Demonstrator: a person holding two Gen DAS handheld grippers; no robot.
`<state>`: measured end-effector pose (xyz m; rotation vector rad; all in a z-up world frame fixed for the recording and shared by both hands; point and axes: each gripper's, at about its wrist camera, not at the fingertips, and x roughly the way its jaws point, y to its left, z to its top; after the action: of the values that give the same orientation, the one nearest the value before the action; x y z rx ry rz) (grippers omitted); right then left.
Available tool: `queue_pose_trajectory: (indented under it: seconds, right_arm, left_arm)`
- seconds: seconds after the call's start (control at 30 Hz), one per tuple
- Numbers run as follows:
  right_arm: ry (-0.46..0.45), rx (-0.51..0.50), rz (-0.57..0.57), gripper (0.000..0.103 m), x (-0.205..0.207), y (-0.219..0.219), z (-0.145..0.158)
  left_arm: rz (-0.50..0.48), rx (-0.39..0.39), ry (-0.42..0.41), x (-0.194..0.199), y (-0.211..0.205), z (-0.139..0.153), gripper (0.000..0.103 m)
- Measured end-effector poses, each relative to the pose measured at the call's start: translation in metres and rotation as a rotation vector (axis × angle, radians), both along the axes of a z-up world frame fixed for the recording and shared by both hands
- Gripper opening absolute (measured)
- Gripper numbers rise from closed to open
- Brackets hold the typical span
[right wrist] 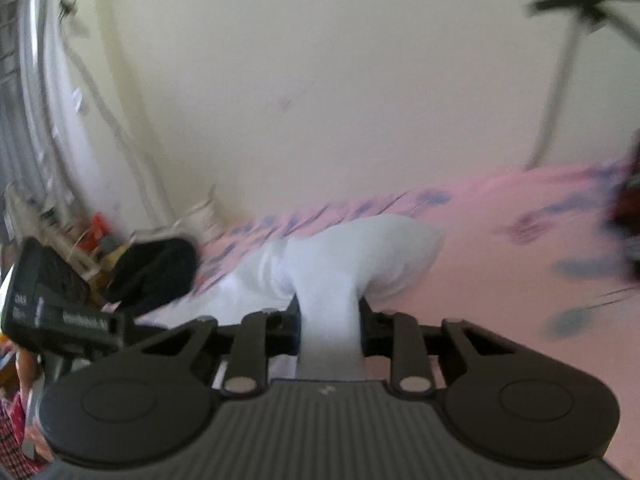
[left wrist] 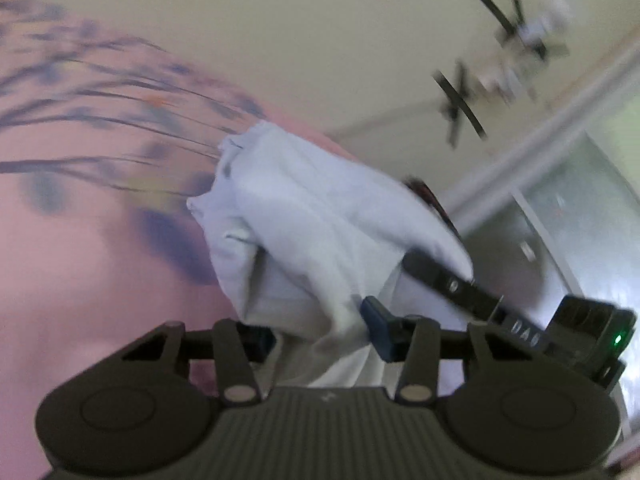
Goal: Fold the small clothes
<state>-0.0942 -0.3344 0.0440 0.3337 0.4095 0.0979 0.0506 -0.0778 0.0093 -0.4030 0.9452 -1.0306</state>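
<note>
A small white garment (left wrist: 320, 216) hangs bunched over a pink bedsheet with blue flower prints (left wrist: 80, 248). My left gripper (left wrist: 320, 332) has the garment's lower fold filling the gap between its jaws. A finger (left wrist: 436, 276) of the other gripper reaches into the cloth from the right. In the right wrist view the white garment (right wrist: 360, 252) is pinched into a narrow neck by my right gripper (right wrist: 330, 320), which is shut on it. The left gripper's body (right wrist: 60, 312) shows at the left edge. Both views are blurred.
A dark garment (right wrist: 156, 268) lies at the sheet's (right wrist: 480, 280) far left edge, with clutter (right wrist: 92, 236) on the floor behind it. A cream wall (right wrist: 320, 80) rises behind the bed. A dark red thing (right wrist: 628, 216) is at the right edge.
</note>
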Motion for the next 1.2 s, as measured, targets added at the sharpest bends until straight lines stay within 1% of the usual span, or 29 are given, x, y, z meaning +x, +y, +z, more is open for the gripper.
queue_pose_trajectory:
  seconds: [0.1,0.17,0.2,0.27,0.3,0.4,0.43,0.47,0.5,0.53,0.57,0.6,0.67,0.77,0.93,1.07,1.1,1.13,1.17,1.2]
  right_arm:
    - [-0.001,-0.025,-0.087,0.020,-0.029,-0.034,0.003]
    - [0.020,-0.017,-0.127,0.022,-0.043,-0.053,-0.003]
    - [0.038,0.001,-0.144,0.023,-0.049,-0.064,-0.010]
    - [0.070,0.057,-0.157,0.030,-0.055,-0.079,-0.025]
    - [0.078,0.089,-0.161,0.033,-0.057,-0.086,-0.033]
    - [0.070,0.156,-0.159,0.044,-0.060,-0.095,-0.052]
    - [0.070,0.170,-0.163,0.050,-0.060,-0.096,-0.055]
    - [0.076,0.185,-0.166,0.051,-0.060,-0.096,-0.057]
    - [0.068,0.186,-0.160,0.051,-0.059,-0.095,-0.056]
    - [0.061,0.178,-0.163,0.055,-0.059,-0.094,-0.055]
    - [0.068,0.169,-0.171,0.058,-0.059,-0.092,-0.056]
    - [0.079,0.162,-0.176,0.058,-0.060,-0.093,-0.057]
    - [0.096,0.157,-0.184,0.062,-0.064,-0.092,-0.058]
    - [0.103,0.134,-0.190,0.063,-0.070,-0.086,-0.057]
    - [0.109,0.051,-0.202,0.068,-0.084,-0.069,-0.056]
    - [0.110,-0.015,-0.222,0.072,-0.096,-0.053,-0.055]
    - [0.110,-0.026,-0.227,0.073,-0.098,-0.050,-0.055]
    - [0.111,-0.035,-0.224,0.079,-0.099,-0.047,-0.055]
    - [0.117,-0.051,-0.224,0.082,-0.099,-0.044,-0.055]
    - [0.123,-0.067,-0.228,0.082,-0.099,-0.041,-0.055]
  left_arm:
    - [-0.085,0.021,-0.012,-0.010,-0.055,-0.003,0.043]
    - [-0.118,0.057,-0.023,-0.018,-0.080,-0.007,0.043]
    - [-0.121,0.092,-0.049,-0.023,-0.094,-0.009,0.044]
    - [-0.110,0.172,-0.138,-0.035,-0.109,-0.009,0.049]
    - [-0.105,0.201,-0.181,-0.041,-0.113,-0.007,0.050]
    - [-0.087,0.295,-0.311,-0.057,-0.121,-0.003,0.059]
    - [-0.078,0.322,-0.349,-0.061,-0.121,-0.003,0.066]
    - [-0.065,0.349,-0.387,-0.065,-0.121,-0.003,0.071]
    - [-0.057,0.362,-0.408,-0.065,-0.122,-0.002,0.073]
    - [-0.051,0.370,-0.422,-0.066,-0.122,-0.003,0.075]
    - [-0.044,0.373,-0.427,-0.066,-0.122,-0.003,0.077]
    - [-0.038,0.374,-0.432,-0.066,-0.121,-0.002,0.078]
    - [-0.026,0.375,-0.445,-0.067,-0.120,-0.003,0.084]
    - [-0.011,0.374,-0.464,-0.070,-0.118,-0.007,0.087]
    - [0.003,0.387,-0.469,-0.071,-0.115,-0.007,0.093]
    - [0.012,0.394,-0.457,-0.069,-0.114,-0.008,0.100]
    - [0.013,0.396,-0.455,-0.068,-0.114,-0.008,0.101]
    - [0.013,0.399,-0.455,-0.068,-0.114,-0.008,0.103]
    - [0.012,0.399,-0.456,-0.069,-0.113,-0.009,0.103]
    - [0.010,0.400,-0.457,-0.069,-0.113,-0.009,0.103]
